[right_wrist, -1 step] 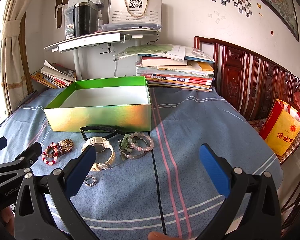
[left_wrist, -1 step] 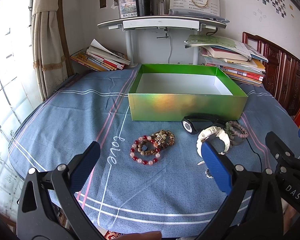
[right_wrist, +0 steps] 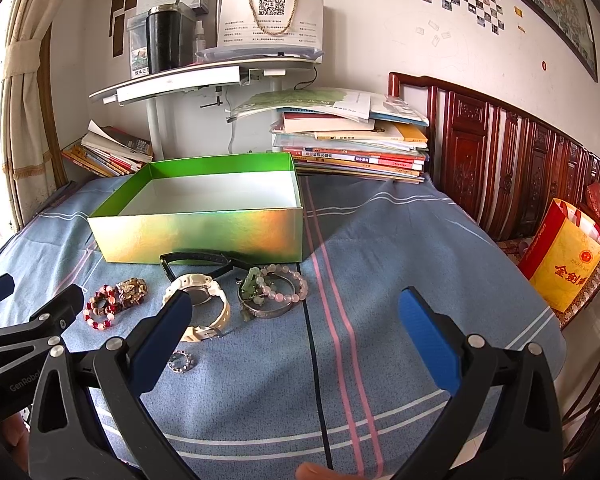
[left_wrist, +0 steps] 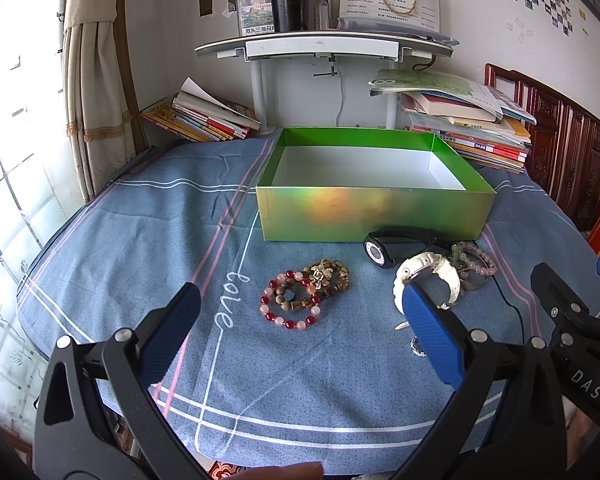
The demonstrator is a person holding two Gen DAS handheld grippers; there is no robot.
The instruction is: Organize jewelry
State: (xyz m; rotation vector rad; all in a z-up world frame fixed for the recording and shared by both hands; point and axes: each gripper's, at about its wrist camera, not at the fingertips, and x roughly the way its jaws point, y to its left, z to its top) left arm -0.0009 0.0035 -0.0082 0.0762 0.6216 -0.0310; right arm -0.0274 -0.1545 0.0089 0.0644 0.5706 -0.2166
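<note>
No shift since prior frame (both grippers [left_wrist: 300, 332] [right_wrist: 296, 332] agape).

Green box [right_wrist: 198, 236]; jewelry [right_wrist: 196, 300] just before it
</note>
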